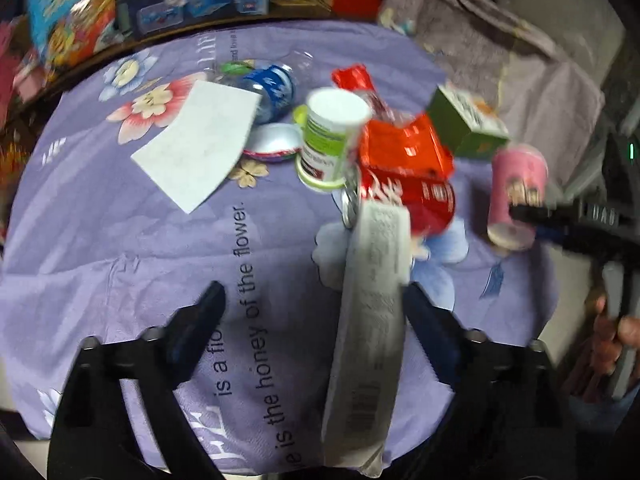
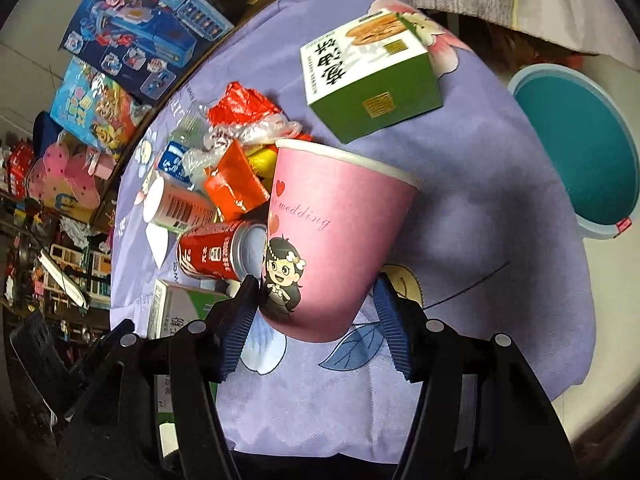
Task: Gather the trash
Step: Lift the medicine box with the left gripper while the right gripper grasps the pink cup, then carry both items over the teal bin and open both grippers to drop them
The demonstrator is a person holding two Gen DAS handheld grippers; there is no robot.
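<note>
My right gripper [image 2: 316, 312] is shut on a pink paper cup [image 2: 340, 240], pads pressing both its sides; it hangs tilted over the purple flowered tablecloth [image 2: 480, 200]. In the left wrist view the same cup [image 1: 516, 196] hangs at the right with a black finger [image 1: 536, 213] across it. My left gripper [image 1: 316, 320] stands wide open. A long grey-white carton [image 1: 372, 320], blurred, leans beside its right finger, far from the left one. Behind lie a red can [image 1: 432, 200], a white-and-green canister [image 1: 332, 136], an orange packet [image 1: 404, 148] and a green box [image 1: 464, 120].
A teal bin [image 2: 580, 152] stands on the floor off the table's right edge. A white paper sheet [image 1: 200, 144], a blue-labelled plastic bottle [image 1: 272, 88] and a round lid [image 1: 276, 144] lie further back. Toy boxes [image 2: 136, 24] line the far side. A person's hand [image 1: 616, 332] shows at the right.
</note>
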